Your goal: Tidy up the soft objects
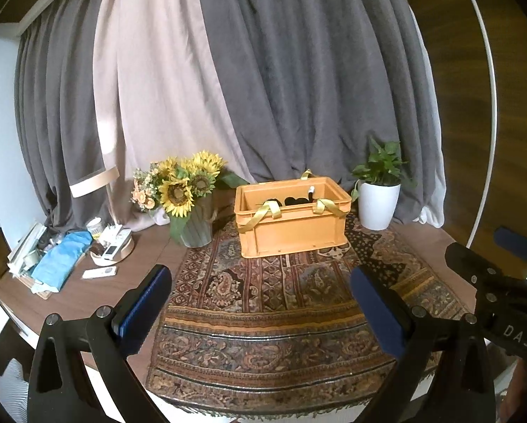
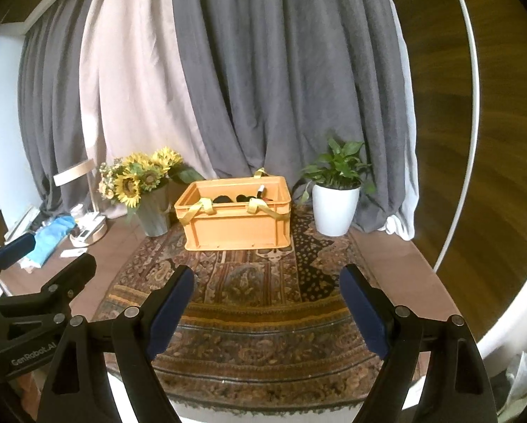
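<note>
Grey and pale curtains [image 1: 263, 88] hang across the whole back of the scene, closing it off behind the round wooden surface [image 1: 87, 289]; a patterned rug [image 1: 263, 317] covers most of that surface and gives the things on it a soft, non-slip bed; an orange crate [image 1: 291, 218] stands at the rug's far side, square to both cameras, and it seems to be the place where soft objects are gathered, since yellow fabric straps [image 1: 267, 211] drape over its near rim and dark rounded items [image 2: 228, 198] lie low inside, though the view is too small to tell what they are; a white pot with a green plant [image 1: 379, 197] stands just beside the crate on one side and a grey vase of sunflowers [image 1: 189, 204] on the other, both well clear of the working space; loose clutter, with a blue cloth [image 1: 60, 257] among it, sits at the surface's left edge, out of the way. Nearer the cameras, the left gripper [image 1: 259, 303] and the right gripper [image 2: 267, 303] hang side by side over the near rug, both aimed at the crate; each has its blue-padded fingers [image 1: 147, 299] spread wide apart with nothing between them, probably so that either can take hold of the straps or reach into the crate.
</note>
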A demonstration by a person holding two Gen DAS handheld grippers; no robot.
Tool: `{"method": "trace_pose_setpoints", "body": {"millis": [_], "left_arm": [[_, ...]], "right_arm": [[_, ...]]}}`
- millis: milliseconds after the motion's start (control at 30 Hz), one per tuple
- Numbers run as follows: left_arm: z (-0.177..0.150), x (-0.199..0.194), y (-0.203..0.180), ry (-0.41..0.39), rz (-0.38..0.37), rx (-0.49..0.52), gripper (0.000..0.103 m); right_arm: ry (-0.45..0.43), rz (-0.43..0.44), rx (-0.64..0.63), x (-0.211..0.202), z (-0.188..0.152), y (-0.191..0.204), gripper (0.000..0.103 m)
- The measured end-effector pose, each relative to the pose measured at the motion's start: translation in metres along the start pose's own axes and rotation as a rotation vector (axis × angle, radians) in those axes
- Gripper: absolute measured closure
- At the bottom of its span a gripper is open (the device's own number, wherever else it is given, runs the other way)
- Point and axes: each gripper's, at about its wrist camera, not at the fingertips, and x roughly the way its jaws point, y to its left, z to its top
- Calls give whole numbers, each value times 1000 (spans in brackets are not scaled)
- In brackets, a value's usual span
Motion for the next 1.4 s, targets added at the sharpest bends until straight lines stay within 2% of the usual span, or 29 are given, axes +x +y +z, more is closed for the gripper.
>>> {"method": "trace_pose_setpoints", "body": {"millis": [600, 900, 1400], "left_arm": [[-25, -54, 0, 3, -31, 1, 0], [-31, -72, 3, -24, -22, 3, 0], [-28, -81, 3, -32, -22, -3, 0]], "right_arm": [[-24, -4, 25, -61, -29, 4, 18], [-37, -1, 21, -76, -32, 6, 18], [-58, -4, 10, -86, -32, 8, 18]]}}
